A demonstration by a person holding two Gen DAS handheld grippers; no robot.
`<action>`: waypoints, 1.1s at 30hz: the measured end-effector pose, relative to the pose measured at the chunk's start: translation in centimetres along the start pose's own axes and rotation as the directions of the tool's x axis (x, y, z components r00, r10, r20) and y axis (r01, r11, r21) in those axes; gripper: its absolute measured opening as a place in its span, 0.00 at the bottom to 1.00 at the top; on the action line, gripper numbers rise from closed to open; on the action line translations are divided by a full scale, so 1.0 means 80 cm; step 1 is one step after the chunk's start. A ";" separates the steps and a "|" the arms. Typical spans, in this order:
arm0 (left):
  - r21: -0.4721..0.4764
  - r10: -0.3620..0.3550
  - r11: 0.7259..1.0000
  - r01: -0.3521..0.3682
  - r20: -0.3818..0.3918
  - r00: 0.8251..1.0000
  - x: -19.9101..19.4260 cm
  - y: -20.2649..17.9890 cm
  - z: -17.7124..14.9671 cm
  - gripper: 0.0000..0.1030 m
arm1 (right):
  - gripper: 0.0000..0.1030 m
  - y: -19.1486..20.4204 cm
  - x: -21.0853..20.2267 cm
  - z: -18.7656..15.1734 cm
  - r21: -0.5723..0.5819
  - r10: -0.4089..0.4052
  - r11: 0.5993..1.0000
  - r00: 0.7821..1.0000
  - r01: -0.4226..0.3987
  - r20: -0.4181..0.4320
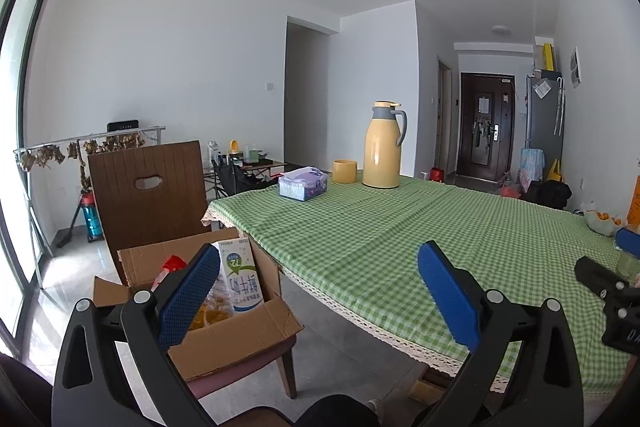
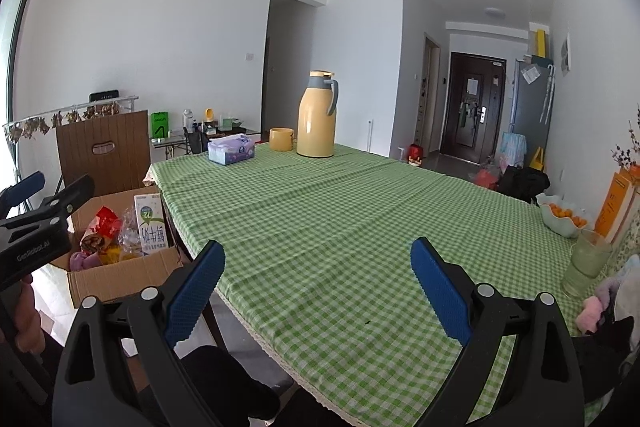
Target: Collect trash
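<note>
An open cardboard box sits on a chair seat at the table's left edge. It holds a white and green milk carton, a red wrapper and other crumpled wrappers. My left gripper is open and empty, its left finger above the box and its right finger over the table edge. My right gripper is open and empty above the near edge of the green checked tablecloth.
A yellow thermos, yellow cup and tissue pack stand at the table's far end. A bowl of oranges, a glass and soft cloths are at the right. A brown chair back rises behind the box.
</note>
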State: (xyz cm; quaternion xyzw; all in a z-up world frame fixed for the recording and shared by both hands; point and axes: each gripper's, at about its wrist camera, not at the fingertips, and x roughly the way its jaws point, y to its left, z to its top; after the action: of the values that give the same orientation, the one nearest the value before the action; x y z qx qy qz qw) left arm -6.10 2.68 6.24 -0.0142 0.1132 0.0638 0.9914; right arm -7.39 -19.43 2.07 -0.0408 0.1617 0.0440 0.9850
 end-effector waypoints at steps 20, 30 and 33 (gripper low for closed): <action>-0.005 -0.006 1.000 0.006 -0.012 1.000 0.005 -0.002 0.003 0.94 | 0.88 -0.007 -0.008 -0.001 0.004 0.006 1.000 1.000 -0.006 -0.001; -0.004 -0.004 1.000 0.004 -0.007 1.000 0.001 -0.001 0.002 0.94 | 0.88 -0.006 -0.004 -0.001 0.006 0.019 1.000 1.000 -0.019 -0.004; -0.006 -0.005 1.000 0.005 -0.005 1.000 -0.001 0.000 0.003 0.94 | 0.88 -0.005 -0.004 -0.001 0.006 0.017 1.000 1.000 -0.017 -0.004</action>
State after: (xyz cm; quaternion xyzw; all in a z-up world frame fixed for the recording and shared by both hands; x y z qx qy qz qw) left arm -6.10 2.70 6.52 -0.0179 0.1156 0.0617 0.9912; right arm -7.69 -19.88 2.14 -0.0365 0.1640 0.0518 0.9844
